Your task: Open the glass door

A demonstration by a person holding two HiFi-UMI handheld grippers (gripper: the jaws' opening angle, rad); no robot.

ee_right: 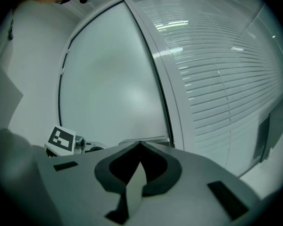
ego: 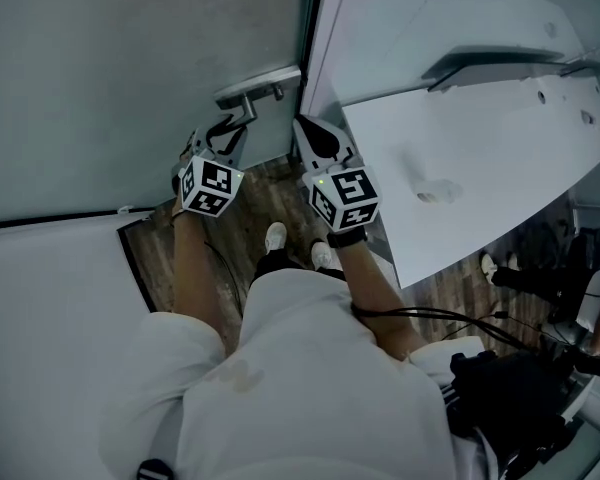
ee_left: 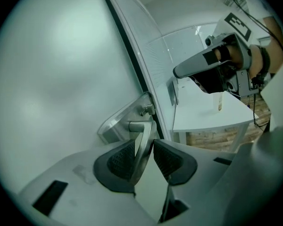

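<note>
The frosted glass door [ego: 130,68] fills the left of the head view, with a metal lever handle [ego: 252,93] at its right edge. My left gripper [ego: 228,133] reaches up to that handle. In the left gripper view the handle's lever [ee_left: 142,142] runs down between the two dark pads [ee_left: 121,161], which press on it from both sides; my left gripper [ee_left: 144,157] is shut on it. My right gripper [ego: 315,133] hangs just right of the handle, close to the door frame, shut with nothing in it. Its tips [ee_right: 140,145] meet in the right gripper view.
A white table [ego: 480,168] stands close on the right, beside the door frame [ego: 315,28]. A window with blinds [ee_right: 226,79] is right of the door. The person's shoes [ego: 275,236] stand on wood flooring below. Cables and dark gear [ego: 520,388] lie at the lower right.
</note>
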